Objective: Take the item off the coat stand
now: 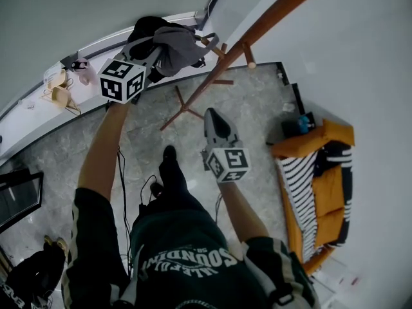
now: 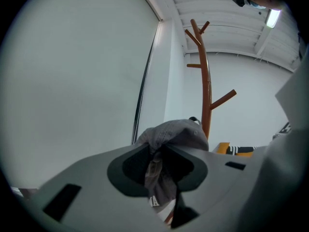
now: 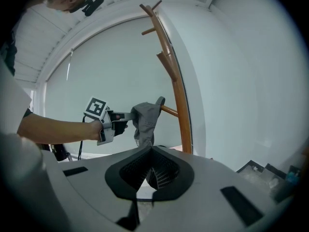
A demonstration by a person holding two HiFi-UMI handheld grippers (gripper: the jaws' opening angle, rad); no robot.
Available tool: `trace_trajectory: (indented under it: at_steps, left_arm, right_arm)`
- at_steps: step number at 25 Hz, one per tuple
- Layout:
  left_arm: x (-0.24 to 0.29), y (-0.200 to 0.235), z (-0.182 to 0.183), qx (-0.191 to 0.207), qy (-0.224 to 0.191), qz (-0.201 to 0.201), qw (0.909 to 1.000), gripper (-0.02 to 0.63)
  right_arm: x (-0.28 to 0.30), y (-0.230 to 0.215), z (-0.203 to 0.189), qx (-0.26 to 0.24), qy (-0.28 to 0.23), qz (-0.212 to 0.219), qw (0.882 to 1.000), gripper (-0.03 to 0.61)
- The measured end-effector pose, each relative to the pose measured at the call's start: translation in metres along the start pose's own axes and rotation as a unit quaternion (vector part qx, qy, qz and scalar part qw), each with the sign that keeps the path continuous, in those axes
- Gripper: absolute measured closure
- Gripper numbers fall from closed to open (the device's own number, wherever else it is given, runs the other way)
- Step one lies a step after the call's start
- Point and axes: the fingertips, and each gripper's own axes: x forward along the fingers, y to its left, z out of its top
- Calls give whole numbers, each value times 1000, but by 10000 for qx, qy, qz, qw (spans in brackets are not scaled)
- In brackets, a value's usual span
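Grey cap (image 3: 144, 120) pinched in the left gripper (image 3: 126, 115), jaws narrowed onto its fabric, held up just left of the coat stand (image 3: 179, 105). Back strap of the cap right at the tip of a low peg (image 3: 170, 111); cannot tell whether hooked over it or already free. Right gripper (image 1: 212, 116) nearer, well apart from the stand, jaws together on nothing. Grasp looks done. Probably left to do: drawing the cap clear of the peg and away.
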Motion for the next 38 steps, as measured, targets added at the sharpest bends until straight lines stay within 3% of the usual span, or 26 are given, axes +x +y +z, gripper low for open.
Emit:
trace_trajectory:
  at_steps: [15,30,38]
  left_arm:
    - [-88,8,9,-37,147,556,9983,529]
    - [-185,-69,-9,72,196,432,9988,529]
    - [-229,-105,-16,-110,-19,543,9985,529]
  right_arm:
    - [-17,16,25,-240,-221,39,9995,578]
    - [-72,31,43,-288,-550,-61,9981,580]
    - [-112,50,47,-397,-729,-22,9965,580]
